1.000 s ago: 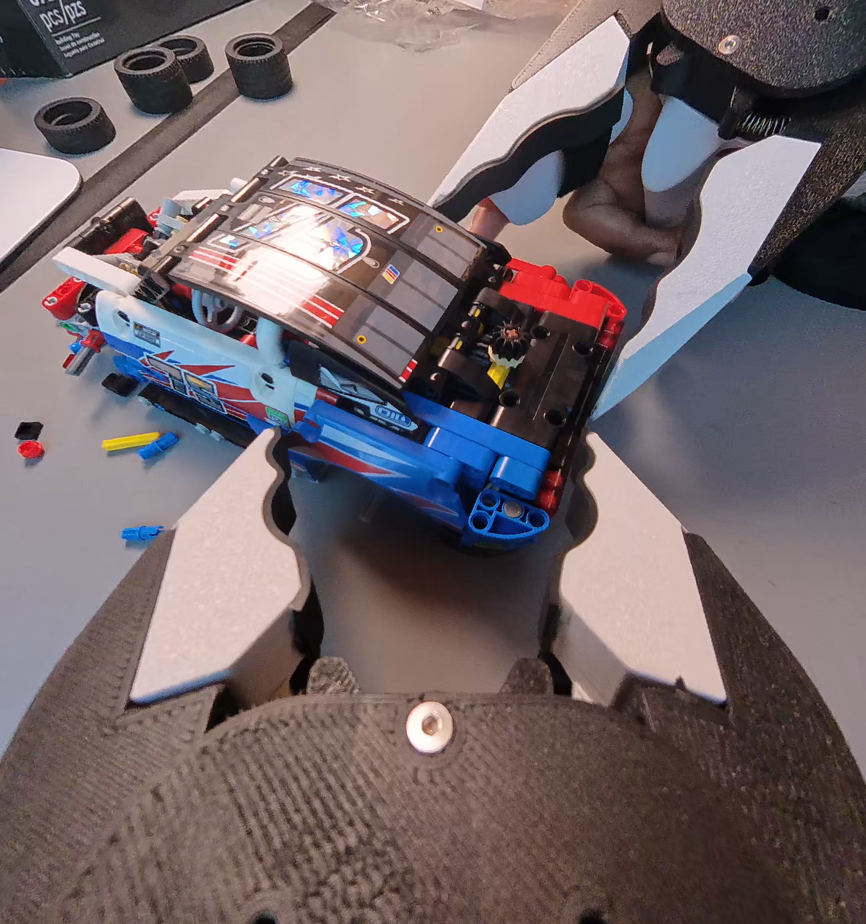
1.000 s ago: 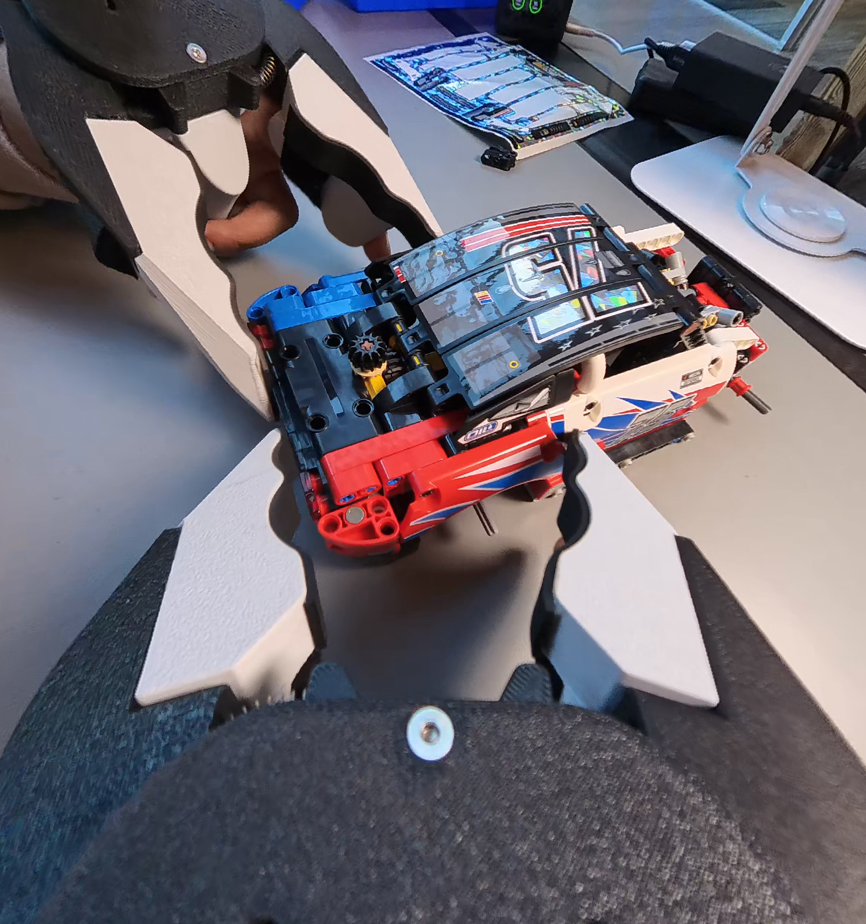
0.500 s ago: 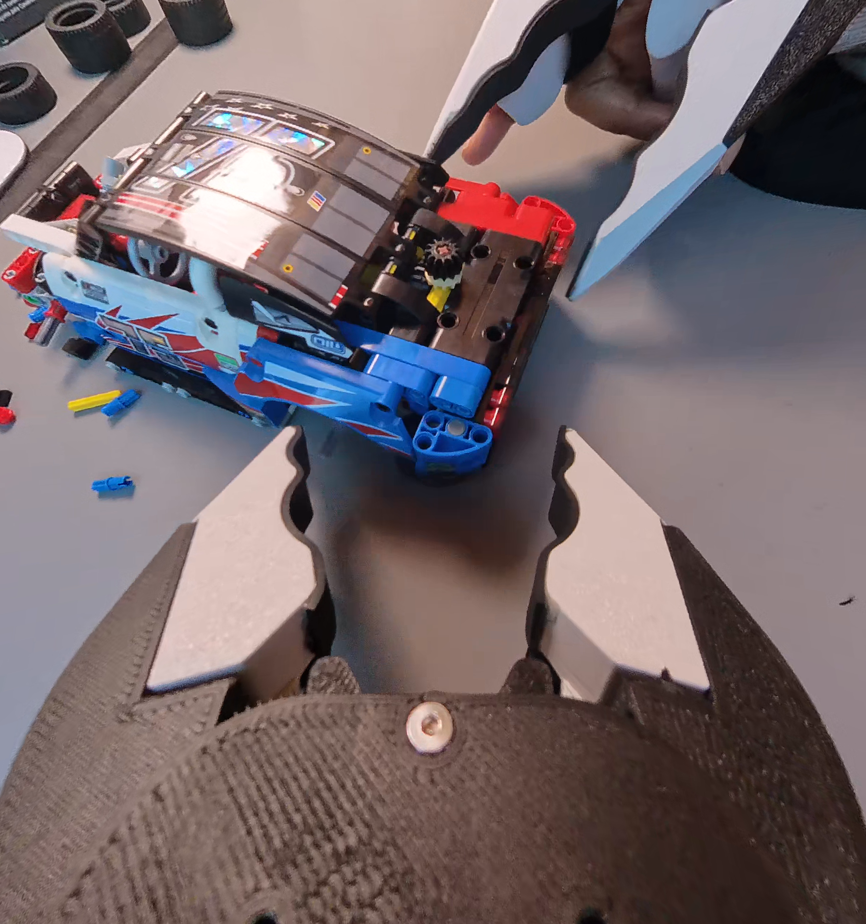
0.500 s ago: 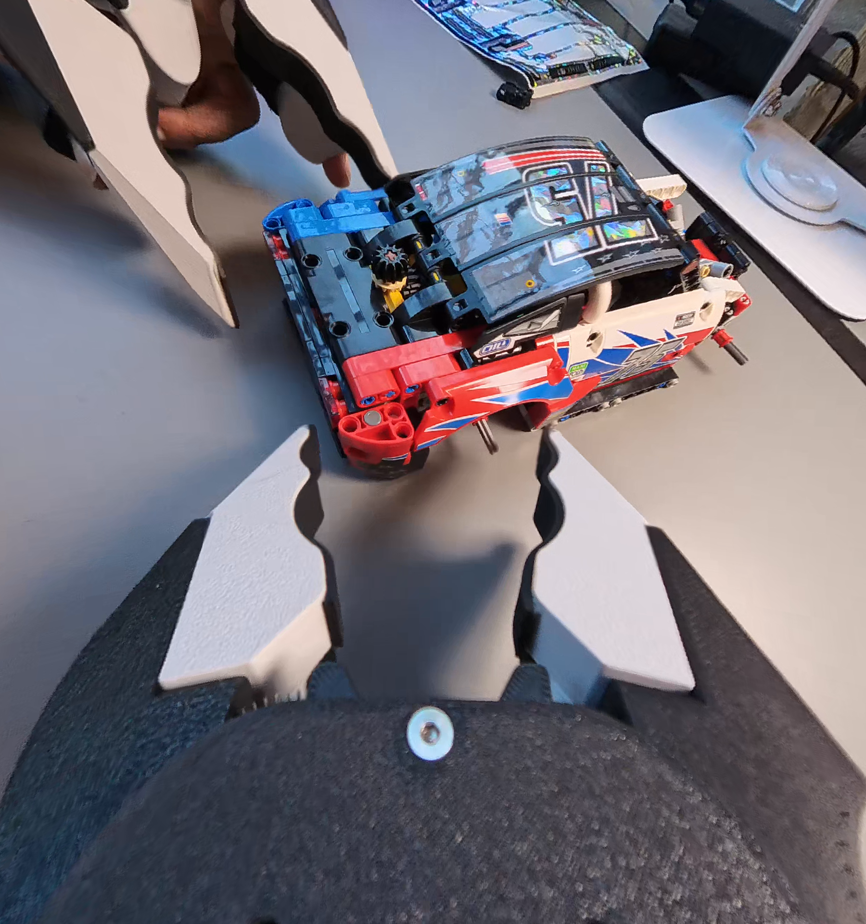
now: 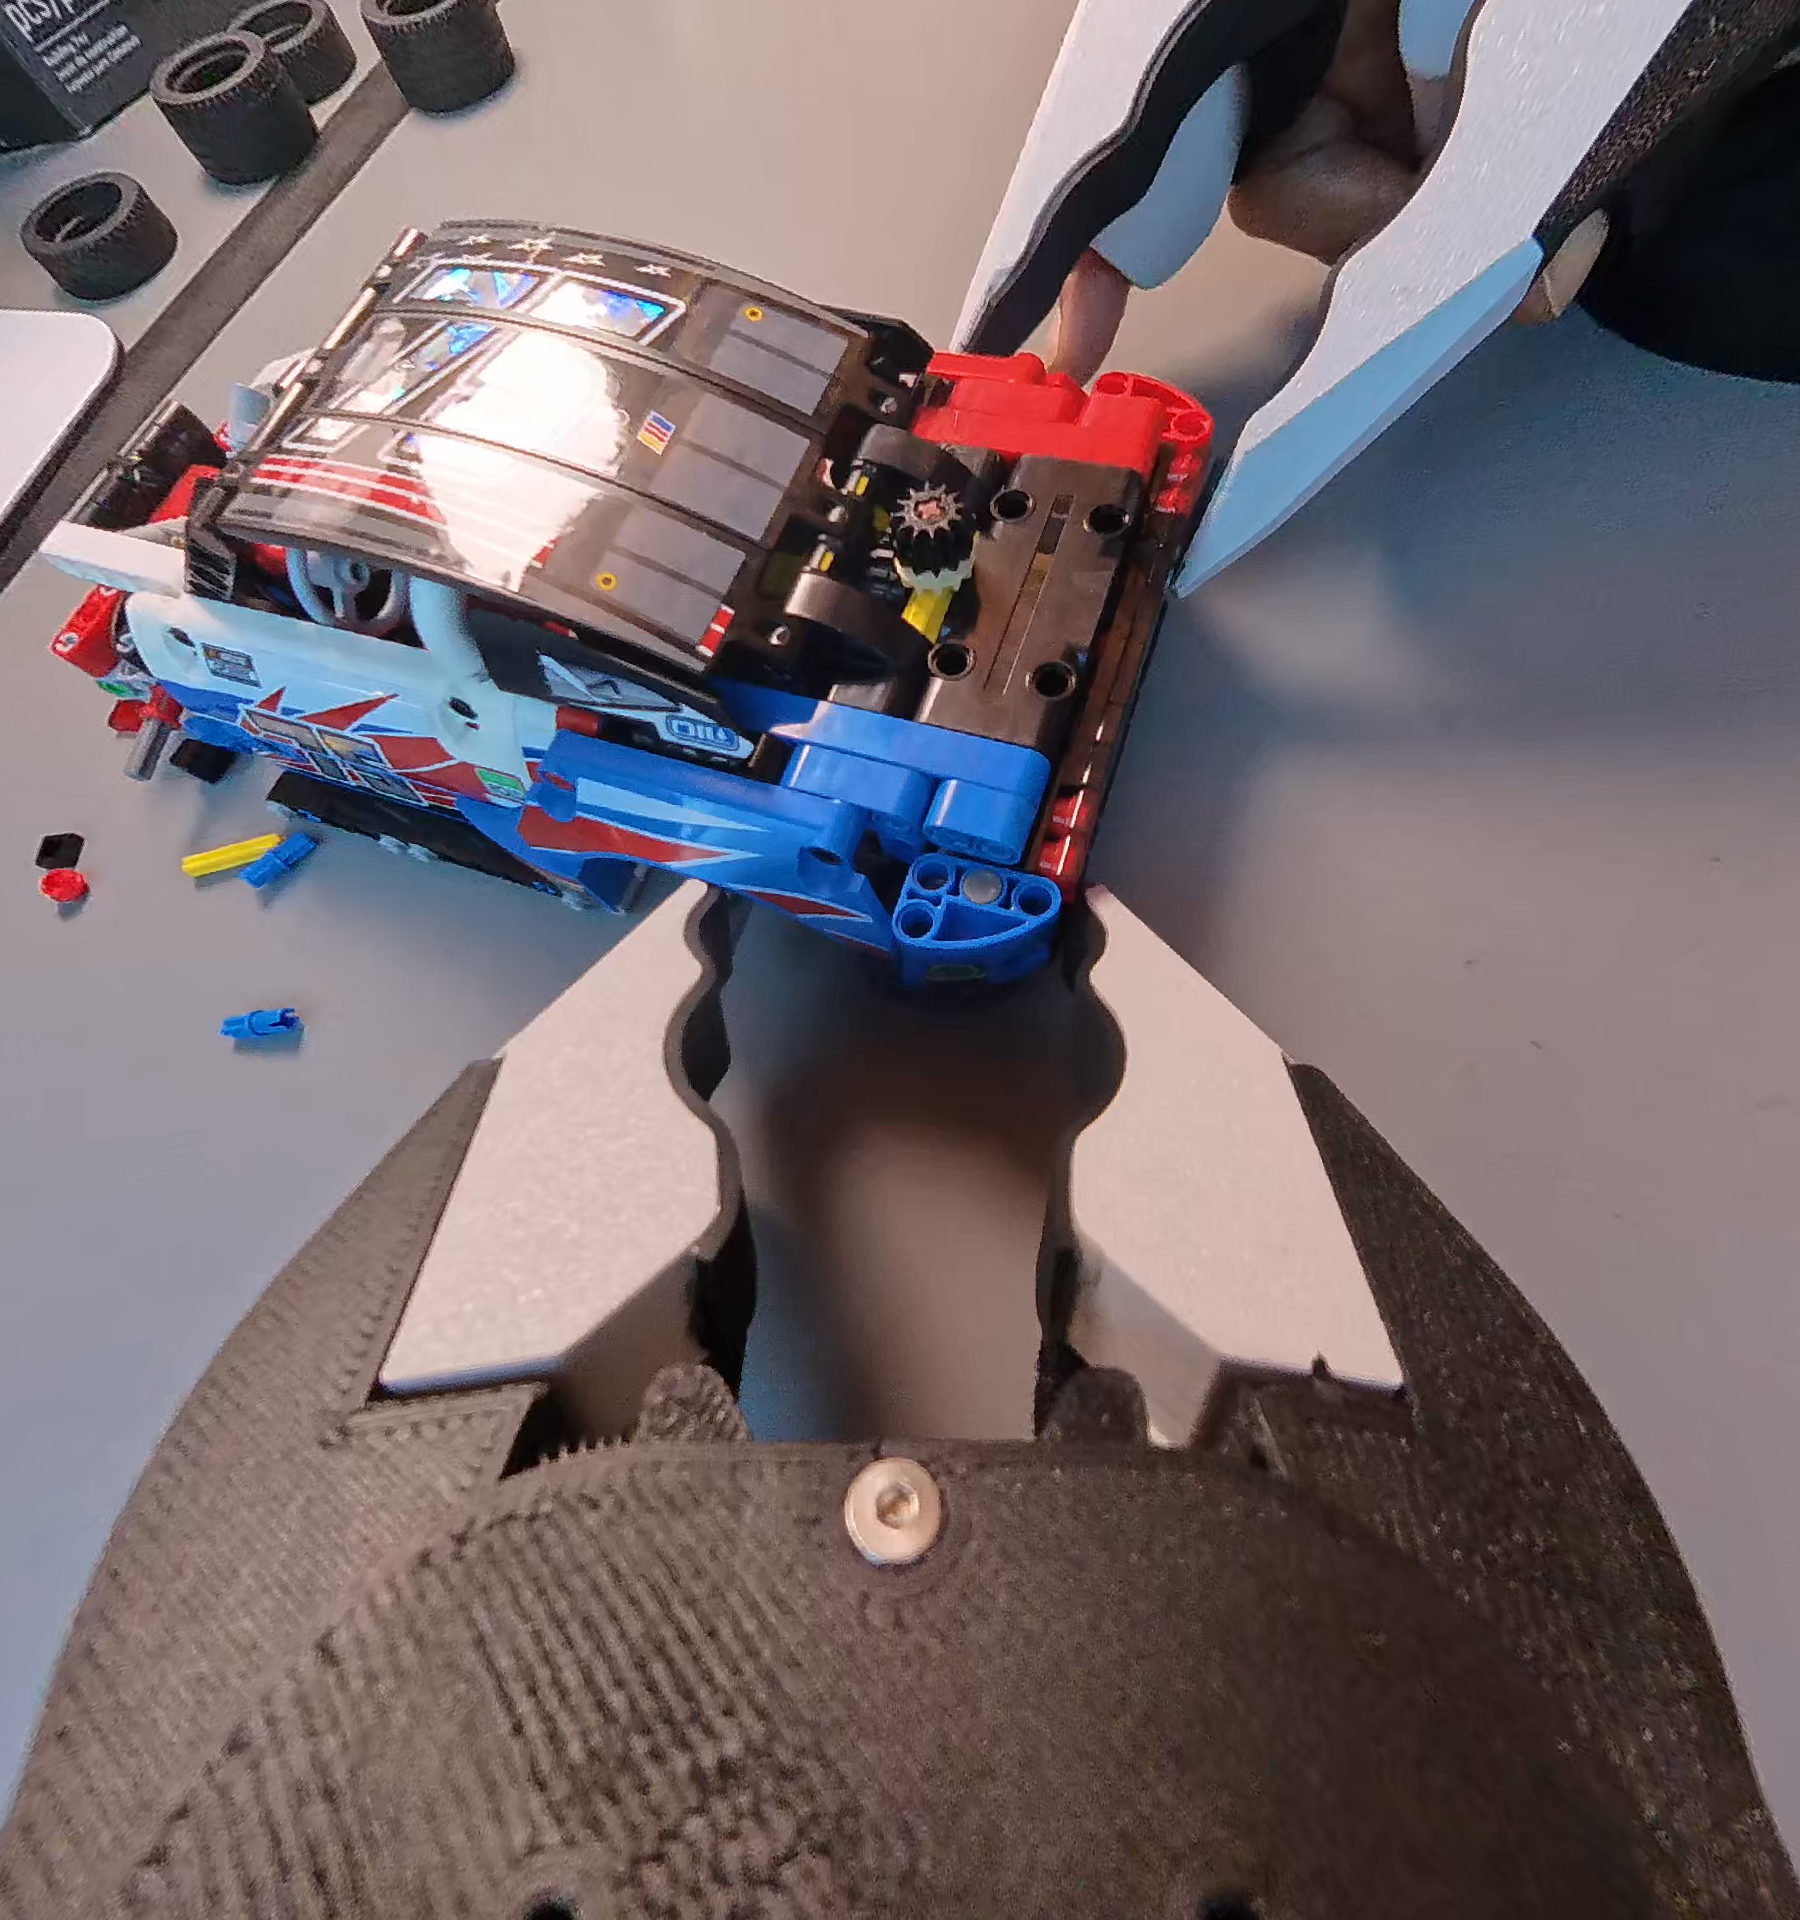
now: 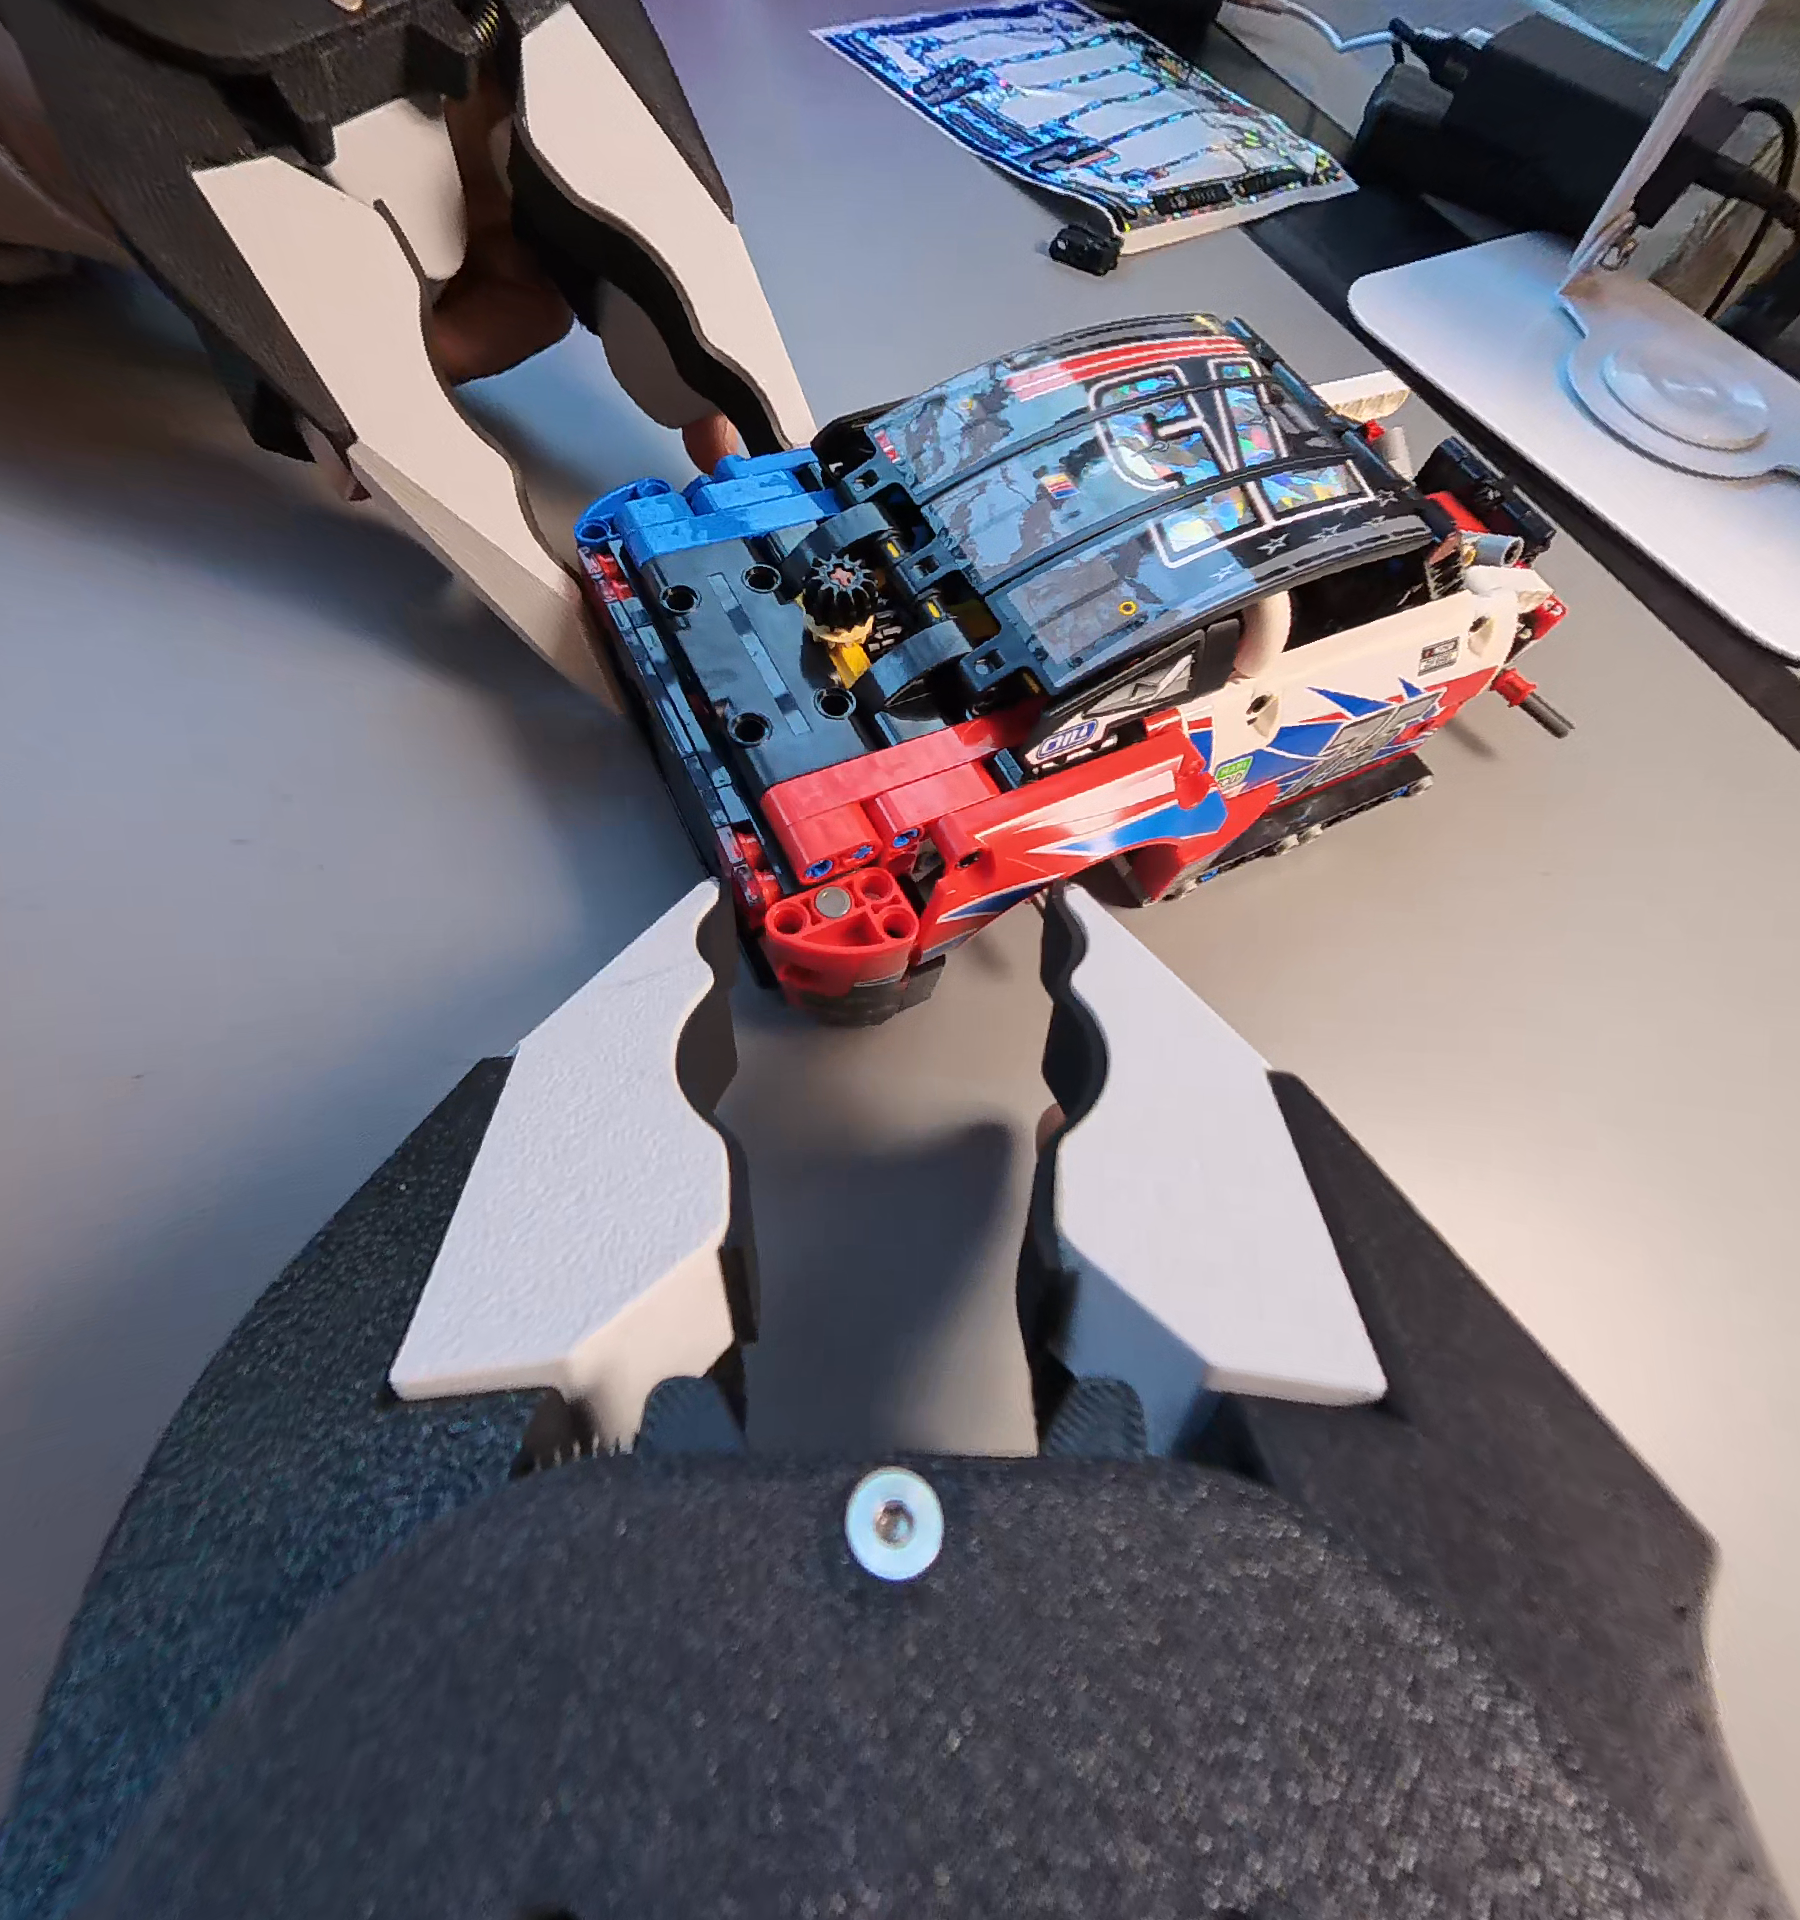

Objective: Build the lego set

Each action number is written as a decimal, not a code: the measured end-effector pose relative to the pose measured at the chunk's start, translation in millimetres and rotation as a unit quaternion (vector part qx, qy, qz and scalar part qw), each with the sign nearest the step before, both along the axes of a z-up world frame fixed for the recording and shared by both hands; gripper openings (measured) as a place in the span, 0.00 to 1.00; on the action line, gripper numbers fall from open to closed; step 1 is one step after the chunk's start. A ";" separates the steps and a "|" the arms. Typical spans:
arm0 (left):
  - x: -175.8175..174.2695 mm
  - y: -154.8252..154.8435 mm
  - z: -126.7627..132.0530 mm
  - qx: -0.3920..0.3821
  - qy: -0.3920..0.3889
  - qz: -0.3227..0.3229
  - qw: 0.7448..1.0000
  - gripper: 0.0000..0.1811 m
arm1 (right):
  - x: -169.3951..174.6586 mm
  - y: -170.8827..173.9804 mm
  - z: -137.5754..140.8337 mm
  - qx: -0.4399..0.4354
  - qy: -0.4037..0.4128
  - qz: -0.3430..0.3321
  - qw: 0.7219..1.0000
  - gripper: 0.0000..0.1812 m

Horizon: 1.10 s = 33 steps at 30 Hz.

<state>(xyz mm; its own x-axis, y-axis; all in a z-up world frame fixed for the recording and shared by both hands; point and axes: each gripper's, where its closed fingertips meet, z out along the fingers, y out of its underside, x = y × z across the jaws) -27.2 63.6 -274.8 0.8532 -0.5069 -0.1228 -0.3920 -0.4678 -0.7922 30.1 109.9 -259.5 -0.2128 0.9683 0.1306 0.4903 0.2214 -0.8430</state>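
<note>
The lego car (image 5: 584,499) stands on the grey table, with a black roof, a blue side and a red side. It also shows in the right wrist view (image 6: 1083,582). My left gripper (image 5: 901,914) has its jaws closed in on the blue rear corner, with both tips touching the car. My right gripper (image 6: 880,904) holds the red rear corner the same way. Each gripper shows in the other's view, the right one (image 5: 1083,468) and the left one (image 6: 683,561). A fingertip of the person's hand (image 5: 1088,312) rests against the red edge.
Several black tyres (image 5: 236,104) and a dark box (image 5: 44,52) lie at the far left. Small loose pieces, among them a yellow axle (image 5: 229,857) and a blue pin (image 5: 260,1025), lie by the car. A white monitor base (image 6: 1602,447), a sticker sheet (image 6: 1083,104) and a power adapter (image 6: 1478,114) are behind it. The yellow axle (image 5: 229,857) lies around 12 cm away from my left fingertips.
Both grippers drew back from the car, then came forward again. Their jaws have narrowed and now close on the car's rear corners.
</note>
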 end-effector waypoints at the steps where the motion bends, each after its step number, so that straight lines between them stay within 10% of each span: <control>1: 0.6 -0.3 -0.1 0.000 0.002 0.000 1.000 0.34 | 0.7 0.0 -0.3 -0.003 0.000 0.002 1.000 0.31; 18: 61.6 -21.1 18.1 0.047 0.032 -0.109 0.992 0.31 | 59.8 56.9 16.9 -0.029 -0.012 -0.074 0.997 0.29; 26: -33.9 -6.8 61.2 0.091 -0.015 0.010 0.996 0.34 | 64.2 40.9 18.5 0.002 0.011 -0.074 0.997 0.26; 33: -101.8 -30.7 45.1 -0.016 -0.053 0.103 0.993 0.34 | 39.3 36.8 35.0 -0.022 0.022 -0.056 0.998 0.51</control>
<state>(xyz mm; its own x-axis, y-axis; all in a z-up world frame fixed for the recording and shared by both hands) -129.0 32.9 -229.7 0.9463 -0.3229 -0.0140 -0.2012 -0.5545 -0.8075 69.4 146.7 -224.5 -0.0970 0.9908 0.0948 0.4716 0.1296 -0.8723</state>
